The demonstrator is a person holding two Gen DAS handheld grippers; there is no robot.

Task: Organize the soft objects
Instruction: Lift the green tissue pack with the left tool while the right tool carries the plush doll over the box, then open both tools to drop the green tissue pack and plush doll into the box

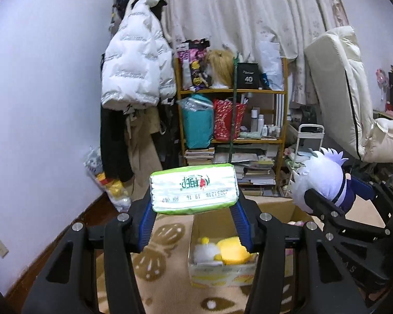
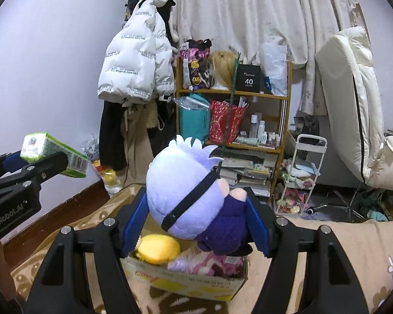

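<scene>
The left gripper has its jaws clenched on a green-and-white soft pack of tissues, held in the air above the near-left corner of an open cardboard box on the patterned rug. The right gripper grasps a lavender-haired plush doll in a purple outfit over the same box, which already holds a yellow plush toy. I judge each should be centred over free space inside the box's walls and lowered before letting go, one at a time so the grippers stay apart.

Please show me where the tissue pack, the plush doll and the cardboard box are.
tissue pack [image 1: 194,189], left wrist view, printed face.
plush doll [image 2: 180,185], right wrist view, its head.
cardboard box [image 2: 196,284], right wrist view, front wall.
</scene>
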